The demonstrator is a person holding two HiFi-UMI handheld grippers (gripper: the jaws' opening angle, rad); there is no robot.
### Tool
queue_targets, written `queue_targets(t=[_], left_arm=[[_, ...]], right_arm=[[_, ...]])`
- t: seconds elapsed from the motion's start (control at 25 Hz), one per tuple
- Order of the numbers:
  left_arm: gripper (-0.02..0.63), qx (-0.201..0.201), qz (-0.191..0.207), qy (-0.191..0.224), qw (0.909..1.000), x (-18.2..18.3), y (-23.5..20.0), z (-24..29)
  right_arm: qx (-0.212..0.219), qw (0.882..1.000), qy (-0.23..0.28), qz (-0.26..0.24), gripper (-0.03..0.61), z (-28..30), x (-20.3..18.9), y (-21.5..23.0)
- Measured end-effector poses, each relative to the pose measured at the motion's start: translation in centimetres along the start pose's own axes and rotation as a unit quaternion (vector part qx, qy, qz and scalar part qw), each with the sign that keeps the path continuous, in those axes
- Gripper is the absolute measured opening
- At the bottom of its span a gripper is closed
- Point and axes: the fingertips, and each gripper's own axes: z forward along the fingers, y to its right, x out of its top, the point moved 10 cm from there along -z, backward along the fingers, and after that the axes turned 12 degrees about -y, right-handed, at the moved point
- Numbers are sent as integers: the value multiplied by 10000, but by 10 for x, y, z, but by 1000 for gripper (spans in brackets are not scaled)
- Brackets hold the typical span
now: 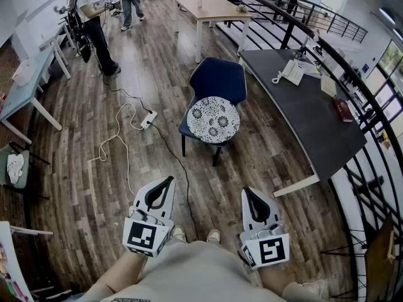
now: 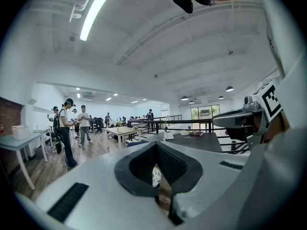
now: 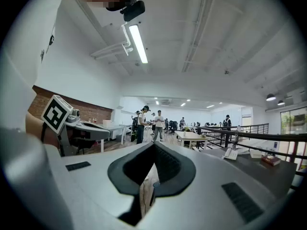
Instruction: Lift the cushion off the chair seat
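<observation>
On the far left I see a pale table [image 1: 22, 90]. Past it, a person [image 1: 94, 27] stands on the wood floor [image 1: 82, 187]. A white cord [image 1: 116, 134] curls over the floor and ends at a power strip [image 1: 148, 119], near the chair's left side.

My left gripper [image 1: 169, 180] is low in the head view, close to my body. Its jaws are pressed together with nothing in them. It points out over the floor.

The blue chair [image 1: 217, 77] is in the middle, well apart from both of my tools. The round cushion [image 1: 213, 119] has a flower pattern. It lies flat on the chair seat, with the blue back right behind it. Nothing is touching it. Far behind the chair is a wooden table [image 1: 211, 8].

My right gripper [image 1: 247, 190] is low down too, just beside my left one. Its jaws are squeezed tight together, and they hold nothing.

To the right of the chair is a long dark desk [image 1: 302, 112]. A white phone [image 1: 292, 72] sits on it, and a red book [image 1: 343, 110] lies further along. A black railing [image 1: 365, 106] runs along the far right side.
</observation>
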Motion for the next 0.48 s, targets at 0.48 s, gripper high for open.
queue_targets(t=[0.48], left_arm=[[3, -34, 78, 52, 10000, 2, 3, -7]], right_arm=[[-21, 9999, -99, 75, 2, -3, -7, 3]])
